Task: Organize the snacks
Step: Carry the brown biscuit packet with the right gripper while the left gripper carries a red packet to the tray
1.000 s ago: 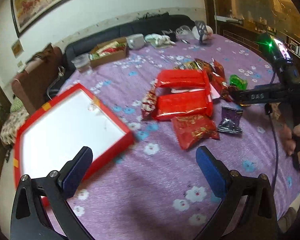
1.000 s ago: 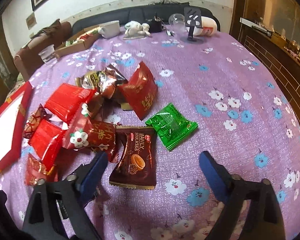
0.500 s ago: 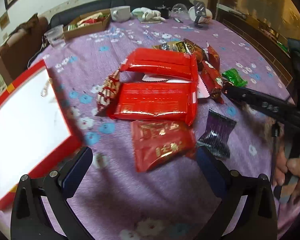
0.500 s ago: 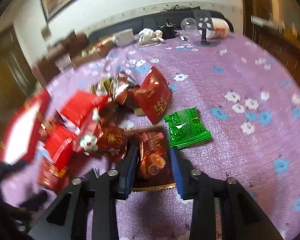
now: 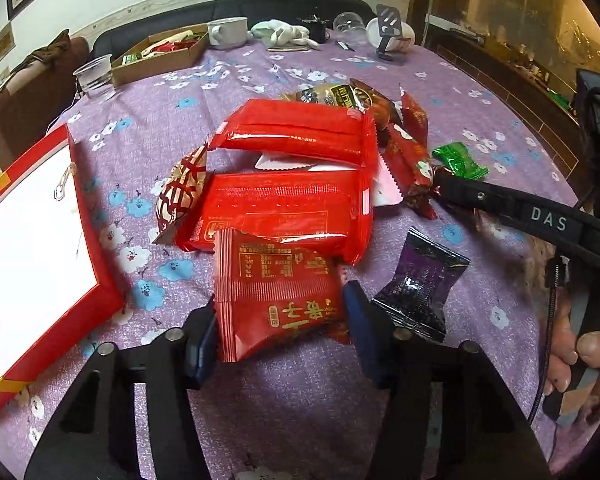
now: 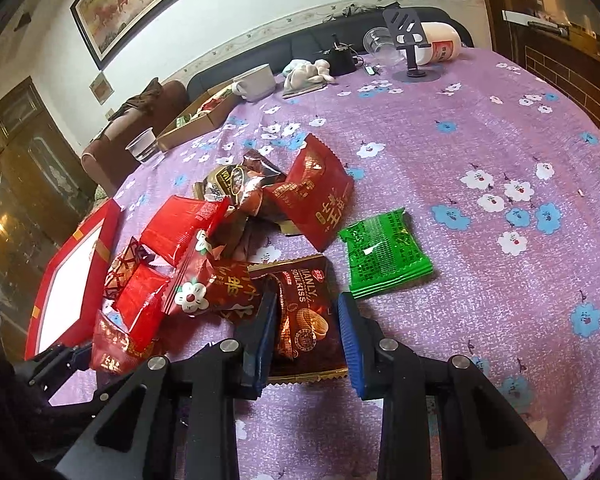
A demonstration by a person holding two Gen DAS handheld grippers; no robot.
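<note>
Red packet [image 5: 276, 300] sits at the near edge of the snack pile, its far end overlapping a long red bar pack [image 5: 284, 208]. Left gripper [image 5: 278, 328] is clamped on its near half, both pads pressing the sides, wrapper bulging a little. Brown cookie packet [image 6: 306, 320] lies at 6 o'clock of the pile in the right view; right gripper [image 6: 306, 324] is closed on it, jaws against both edges. Green packet [image 6: 386, 254] lies just beside it at 2 o'clock, a purple packet [image 5: 420, 284] just right of the left gripper. Red box [image 5: 32, 240] lies open at 9 o'clock, well apart. My read: lift straight up first, so the overlapped bar doesn't drag, keep the squeeze light, contents likely brittle, then carry left to the box.
</note>
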